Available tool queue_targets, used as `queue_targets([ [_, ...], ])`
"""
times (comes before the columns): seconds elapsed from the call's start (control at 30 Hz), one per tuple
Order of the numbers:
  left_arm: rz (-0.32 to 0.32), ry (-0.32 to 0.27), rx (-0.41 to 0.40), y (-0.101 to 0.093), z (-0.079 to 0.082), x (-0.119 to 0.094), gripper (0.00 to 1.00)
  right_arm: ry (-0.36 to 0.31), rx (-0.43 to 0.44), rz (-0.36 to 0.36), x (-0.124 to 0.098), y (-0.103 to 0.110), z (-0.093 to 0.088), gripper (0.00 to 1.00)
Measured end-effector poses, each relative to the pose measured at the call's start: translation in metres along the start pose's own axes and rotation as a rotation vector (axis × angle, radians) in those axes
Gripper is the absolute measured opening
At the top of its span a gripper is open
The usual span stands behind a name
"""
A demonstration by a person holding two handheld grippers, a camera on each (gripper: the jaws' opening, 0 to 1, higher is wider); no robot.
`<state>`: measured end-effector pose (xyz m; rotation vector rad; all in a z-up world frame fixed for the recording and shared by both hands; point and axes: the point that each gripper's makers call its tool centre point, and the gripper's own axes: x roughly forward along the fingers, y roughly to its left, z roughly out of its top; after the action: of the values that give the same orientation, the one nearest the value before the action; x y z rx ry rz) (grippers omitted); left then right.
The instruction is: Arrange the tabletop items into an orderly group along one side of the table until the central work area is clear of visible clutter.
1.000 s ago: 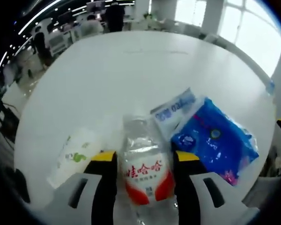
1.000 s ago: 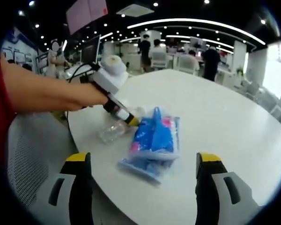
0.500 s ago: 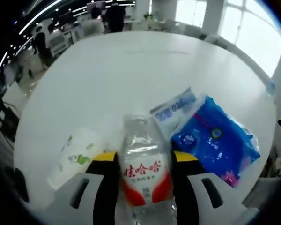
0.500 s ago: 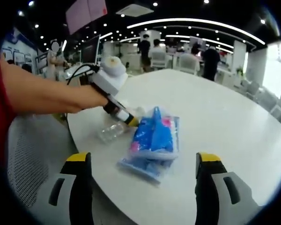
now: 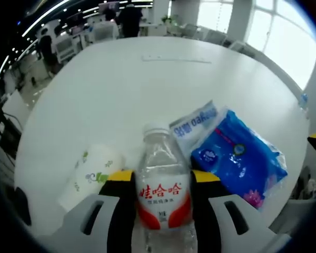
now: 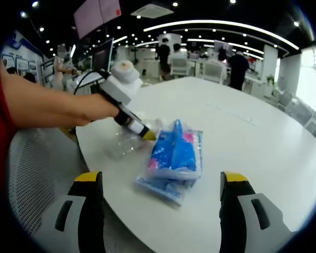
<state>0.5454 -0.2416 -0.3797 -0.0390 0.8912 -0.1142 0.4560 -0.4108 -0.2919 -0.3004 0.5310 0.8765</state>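
In the left gripper view, your left hand-held gripper clamps a clear plastic water bottle between its yellow-tipped jaws, which press on either side of the red-and-white label; the label carries red Chinese characters with smaller print below that is too fine to read. The bottle has a white cap and points away from you over the white tabletop. Just left of it lies a white paper cup on its side, printed with green marks, touching or nearly touching the left jaw. Right of the bottle sits a pale blue-and-white packet with blue lettering that shows reversed and cannot be made out, and overlapping it a bright blue plastic pack with a round emblem and pink patches. These things cluster near the tabletop's near edge; the broad far part lies bare, apart from a thin pale strip near the far side. In the right gripper view, your right hand-held gripper hovers with jaws spread wide, gripping nothing, above the near edge of the tabletop. The left hand-held gripper comes in from the left in your hand, on the bottle, beside the blue pack, which rests on the pale packet.
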Motion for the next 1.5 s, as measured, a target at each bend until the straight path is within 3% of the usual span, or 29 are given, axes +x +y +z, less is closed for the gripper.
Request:
queue_targets([
  [0.6,-0.030,-0.124,0.000,-0.003,0.023,-0.031,0.36,0.008,-0.018,0.002,0.001,0.002,-0.001,0.90],
  [1.17,-0.027,-0.236,0.009,0.002,0.042,-0.046,0.35,0.032,-0.027,-0.003,0.002,0.002,-0.006,0.90],
  [1.5,-0.036,-0.306,0.004,0.005,0.068,-0.055,0.35,0.046,-0.027,-0.011,0.002,0.001,-0.009,0.90],
])
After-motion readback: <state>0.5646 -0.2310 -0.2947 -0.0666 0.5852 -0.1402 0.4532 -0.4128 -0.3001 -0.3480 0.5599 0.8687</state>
